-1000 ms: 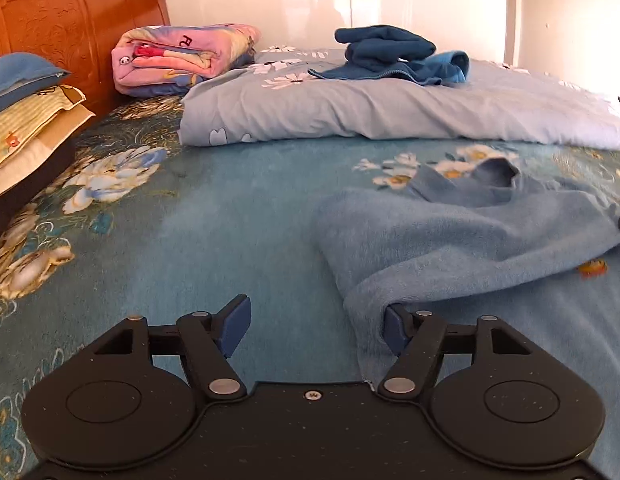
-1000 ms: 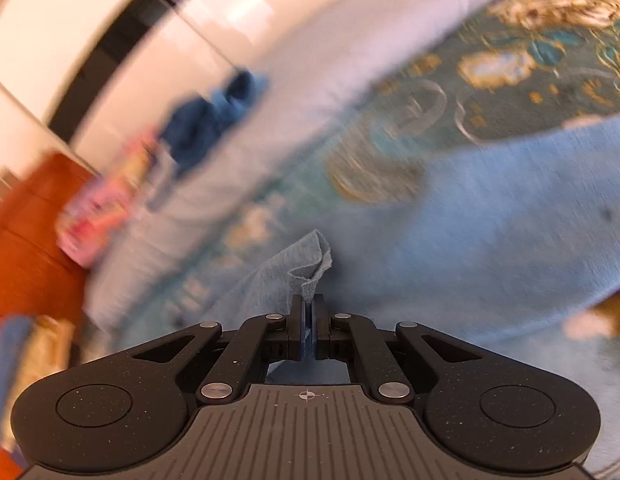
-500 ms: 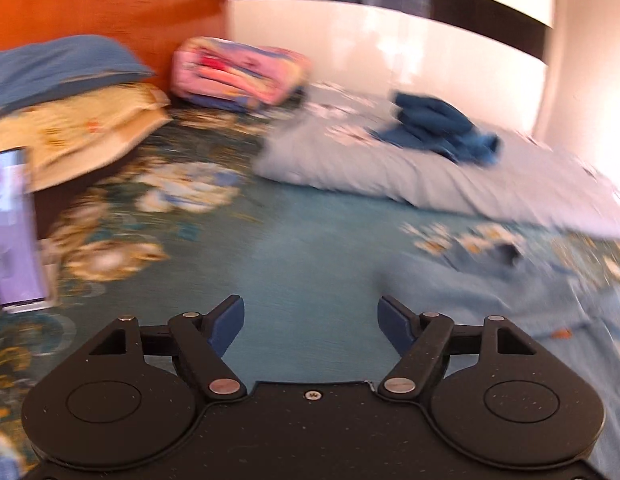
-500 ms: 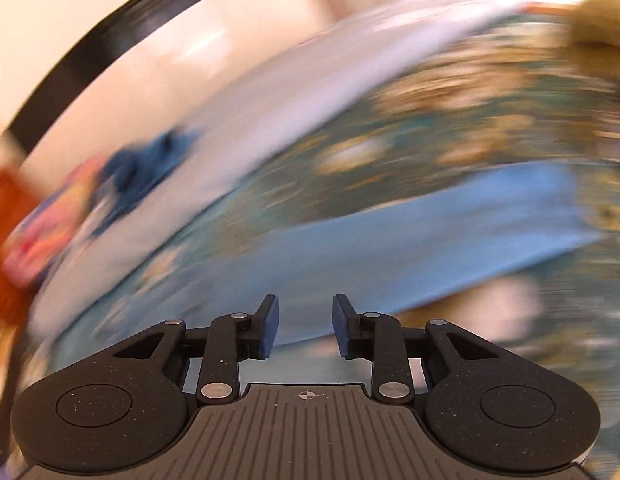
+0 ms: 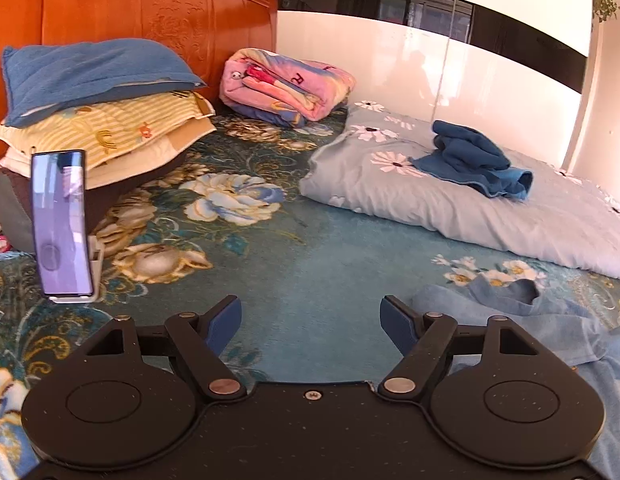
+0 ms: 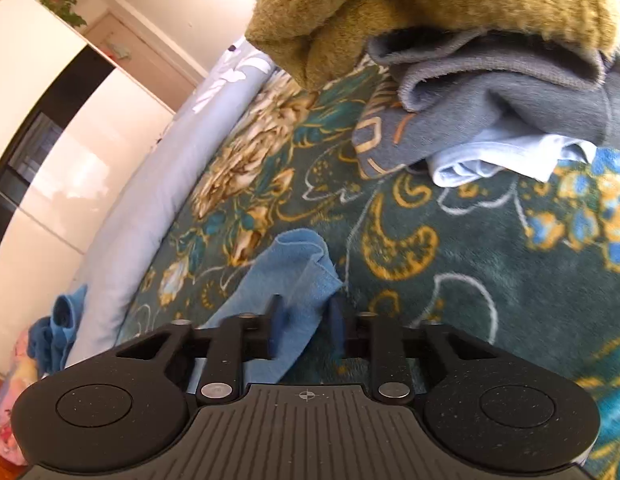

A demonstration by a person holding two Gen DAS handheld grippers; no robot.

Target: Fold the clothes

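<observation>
I've got the right gripper point(image 6: 305, 326) fingers closing around a corner of the light blue fleece garment point(image 6: 287, 280) lying on the floral teal bedspread point(image 6: 490, 280), left gripper point(image 5: 310, 320) wide open and empty, so I'd pinch deep before lifting.

Bare bedspread point(image 5: 310, 280) ahead gives free passage; phone point(image 5: 59, 222) blocks near left; quilt point(image 5: 450, 196) blocks far right.

Light-blue fleece garment point(image 5: 550, 320) – spread flat, rumpled, on floral bedspread – one corner point(image 6: 293, 280) folded over.
</observation>
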